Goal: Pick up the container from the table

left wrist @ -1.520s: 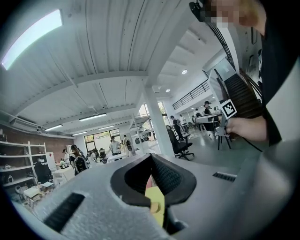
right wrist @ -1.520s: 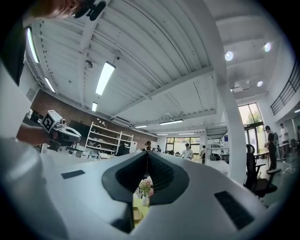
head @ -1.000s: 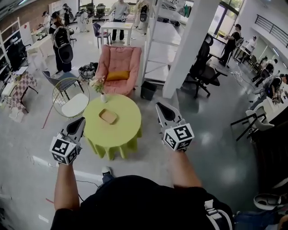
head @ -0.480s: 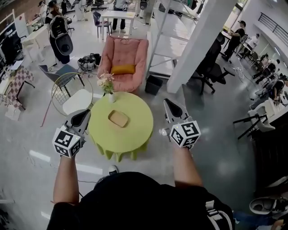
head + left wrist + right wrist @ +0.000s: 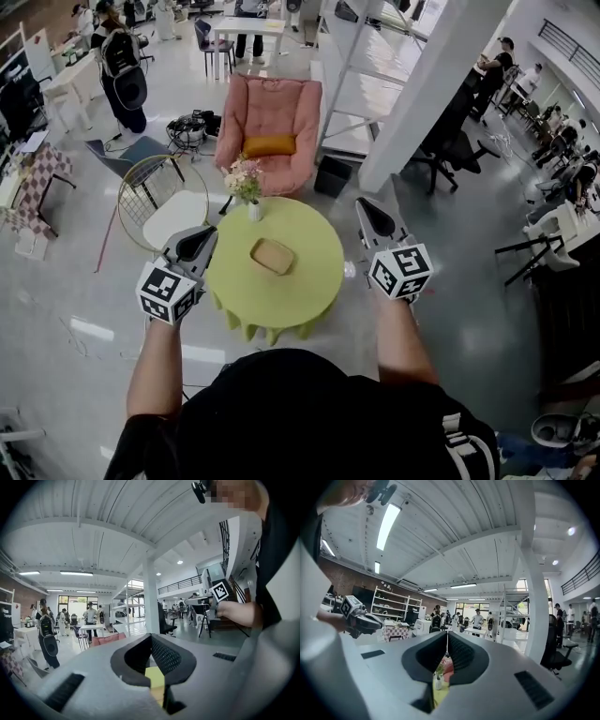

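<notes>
desk (image 5: pixel 302 281) nearer than a second ago, tan container (image 5: pixel 272 256) at its centre. my left hand-held gripper (image 5: pixel 199 242) at its nine o'clock, right hand-held gripper (image 5: pixel 375 217) at three, both with jaws together, empty.

The round lime-green table (image 5: pixel 314 281) is mostly bare around the shallow tan container (image 5: pixel 272 256) at mid-frame, so the near edge and right side look wide open. Only the small white vase of flowers (image 5: pixel 249 192) crowds the upper-left rim, with a gold wire chair (image 5: pixel 169 211) just left.
</notes>
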Demonstrator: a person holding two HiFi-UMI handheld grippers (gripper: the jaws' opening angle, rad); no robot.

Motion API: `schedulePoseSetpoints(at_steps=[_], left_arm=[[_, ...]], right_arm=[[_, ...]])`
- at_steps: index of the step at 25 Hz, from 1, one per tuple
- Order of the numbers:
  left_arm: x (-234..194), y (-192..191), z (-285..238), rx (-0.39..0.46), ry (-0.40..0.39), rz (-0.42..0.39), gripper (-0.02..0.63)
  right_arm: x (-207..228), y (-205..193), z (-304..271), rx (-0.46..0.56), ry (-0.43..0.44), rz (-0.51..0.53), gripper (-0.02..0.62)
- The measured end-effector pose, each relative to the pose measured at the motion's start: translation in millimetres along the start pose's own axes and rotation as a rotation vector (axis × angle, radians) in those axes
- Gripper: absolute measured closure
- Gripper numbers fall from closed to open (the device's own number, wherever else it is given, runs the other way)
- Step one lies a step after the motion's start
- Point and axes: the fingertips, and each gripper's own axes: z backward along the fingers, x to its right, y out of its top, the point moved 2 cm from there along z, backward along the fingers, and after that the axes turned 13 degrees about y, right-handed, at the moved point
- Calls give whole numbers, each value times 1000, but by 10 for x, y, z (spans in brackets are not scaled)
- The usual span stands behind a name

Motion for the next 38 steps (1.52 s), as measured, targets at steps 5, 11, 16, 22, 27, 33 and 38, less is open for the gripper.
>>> schedulePoseSetpoints(at_steps=[5, 11, 16, 22, 27, 33, 38], left_arm=[[-156, -58, -58, 1, -43, 7, 591], [-341, -14, -119, 25, -53, 16, 591], [-362, -51, -152, 26, -71, 26, 591], [-436, -68, -157, 19, -76, 28, 591], [-417, -113, -259, -8, -95, 29, 591], [-394, -159, -381, -27, -102, 25, 591], [-374, -160, -480, -39, -96, 18, 591]], right_arm=[[-91, 23, -248, -9, -15, 2, 583], [-83, 30, -370, -22, -32, 0, 583], [-92, 19, -356, -34, -44, 6, 583], [-132, -6, -444, -41, -31, -2, 583], [-67, -65, -439, -47, -41, -18, 583], [23, -200, -442, -48, -48, -46, 583], [131, -255, -520, -47, -36, -45, 583]])
